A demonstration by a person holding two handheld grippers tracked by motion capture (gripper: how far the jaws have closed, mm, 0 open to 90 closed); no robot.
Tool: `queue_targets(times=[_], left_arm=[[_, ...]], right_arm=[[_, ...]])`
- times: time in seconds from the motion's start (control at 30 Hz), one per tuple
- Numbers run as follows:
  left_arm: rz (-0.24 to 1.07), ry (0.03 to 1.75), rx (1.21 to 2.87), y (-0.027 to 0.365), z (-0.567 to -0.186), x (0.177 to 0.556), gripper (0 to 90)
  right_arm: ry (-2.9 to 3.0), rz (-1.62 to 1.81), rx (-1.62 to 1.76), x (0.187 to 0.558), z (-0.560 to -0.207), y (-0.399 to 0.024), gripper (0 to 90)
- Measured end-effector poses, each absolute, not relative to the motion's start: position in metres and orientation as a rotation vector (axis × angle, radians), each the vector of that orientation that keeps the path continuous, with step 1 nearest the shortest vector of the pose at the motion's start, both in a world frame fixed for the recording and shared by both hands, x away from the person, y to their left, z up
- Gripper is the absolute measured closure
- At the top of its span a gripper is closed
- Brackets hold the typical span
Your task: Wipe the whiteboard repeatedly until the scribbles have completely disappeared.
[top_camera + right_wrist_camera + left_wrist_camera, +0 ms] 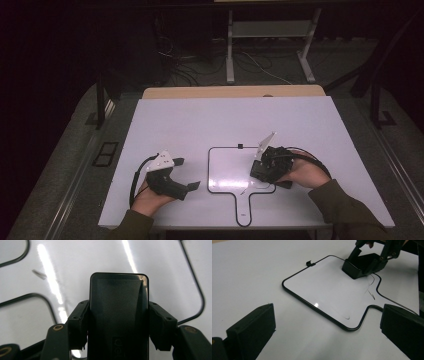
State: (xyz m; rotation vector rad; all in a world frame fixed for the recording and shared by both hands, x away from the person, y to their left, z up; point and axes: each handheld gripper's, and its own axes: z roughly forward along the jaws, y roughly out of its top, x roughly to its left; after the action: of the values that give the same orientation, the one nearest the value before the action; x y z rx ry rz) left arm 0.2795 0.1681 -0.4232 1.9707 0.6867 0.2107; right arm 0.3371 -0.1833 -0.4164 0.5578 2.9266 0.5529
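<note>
White table (175, 125), flat top, set lengthwise away from the person. A small whiteboard (227, 165) with a black rim and a short handle lies flat on it, near the front edge, handle toward the person. Faint pen marks show on the whiteboard's surface.

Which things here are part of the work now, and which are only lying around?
Part of the work:
- black eraser, clamped in the right tool
- small whiteboard with pen marks, under the eraser
- left tool, jaws apart, holding nothing, beside the board

Only lying around:
- table
- cables on the floor
- desk legs behind
</note>
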Motion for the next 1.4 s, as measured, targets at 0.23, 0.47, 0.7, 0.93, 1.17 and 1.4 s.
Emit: queue_targets(times=[0.23, 0.47, 0.7, 0.93, 1.17, 1.4], left_arm=[[0.212, 0.684, 1.968, 0.167, -0.423, 0.28, 0.0], [0.209, 0.686, 1.97, 0.168, -0.423, 0.28, 0.0], [0.212, 0.685, 1.97, 0.167, -0.424, 0.279, 0.0], [0.208, 0.683, 1.972, 0.167, -0.424, 0.279, 0.0], [0.207, 0.685, 1.973, 0.166, -0.424, 0.28, 0.0], [0.204, 0.679, 1.975, 0.164, -0.425, 0.28, 0.0]], right_arm=[[2.984, 0.555, 0.434, 0.315, -0.416, -0.174, 39.0], [2.898, 0.534, 0.6, 0.34, -0.417, -0.196, 39.0], [2.982, 0.5, 0.446, 0.304, -0.414, -0.181, 39.0], [2.906, 0.453, 0.589, 0.326, -0.414, -0.207, 39.1], [2.972, 0.383, 0.473, 0.302, -0.412, -0.196, 39.1], [2.885, 0.36, 0.604, 0.332, -0.413, -0.204, 39.1]])
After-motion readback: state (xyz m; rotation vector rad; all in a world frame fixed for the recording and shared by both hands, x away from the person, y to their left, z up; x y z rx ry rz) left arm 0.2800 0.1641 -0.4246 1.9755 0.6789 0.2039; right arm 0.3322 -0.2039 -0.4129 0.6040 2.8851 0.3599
